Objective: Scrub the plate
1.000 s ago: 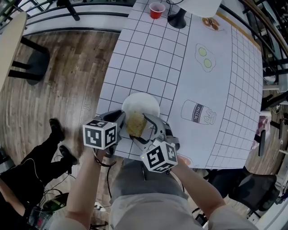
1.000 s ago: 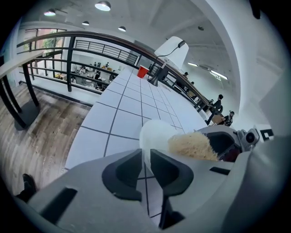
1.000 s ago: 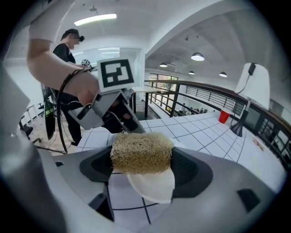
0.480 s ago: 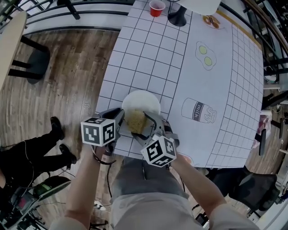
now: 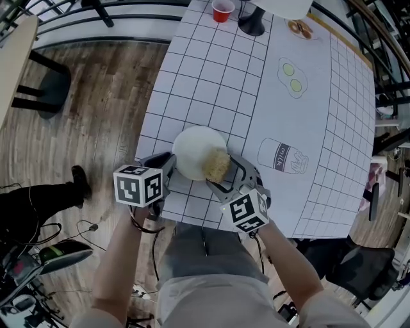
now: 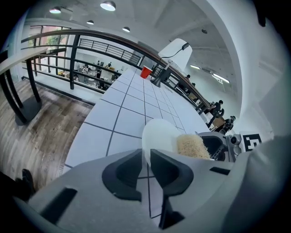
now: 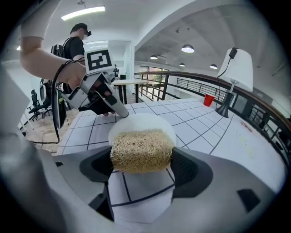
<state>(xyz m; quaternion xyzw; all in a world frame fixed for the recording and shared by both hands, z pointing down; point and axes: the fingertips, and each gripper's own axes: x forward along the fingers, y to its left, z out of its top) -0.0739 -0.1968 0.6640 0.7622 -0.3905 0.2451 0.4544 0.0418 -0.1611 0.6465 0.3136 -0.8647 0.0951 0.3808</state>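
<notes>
Plate [image 5: 191,148]: white and round, lying at the near edge of the desk [image 5: 211,83], on the black-gridded part of the cover.

Left tongs [image 6: 146,160]: the jaws are standing narrow and pinching the plate's near-left rim, which is running edge-on between them in the left gripper view. Whether the plate is lying flat or being tipped up slightly cannot be told.

Right tongs [image 7: 142,152]: the jaws are clamping a tan, fibrous scrubber [image 7: 142,149] from both sides. In the head view the scrubber is sitting against the plate's near-right portion and overlapping the rim there. In the right gripper view the plate is showing just behind and under it.

The two tongs are working close together, one at each side of the plate, and are not touching each other. The left cube [image 5: 139,186] and the right cube [image 5: 247,210] are both facing up toward the head camera.

Far end of the desk: a red cup [image 5: 223,11] is standing just beside a dark lamp base [image 5: 251,24], both well apart from the plate. A milk drawing [image 5: 282,159] printed on the cover is lying to the right of the plate, near the right tongs.
</notes>
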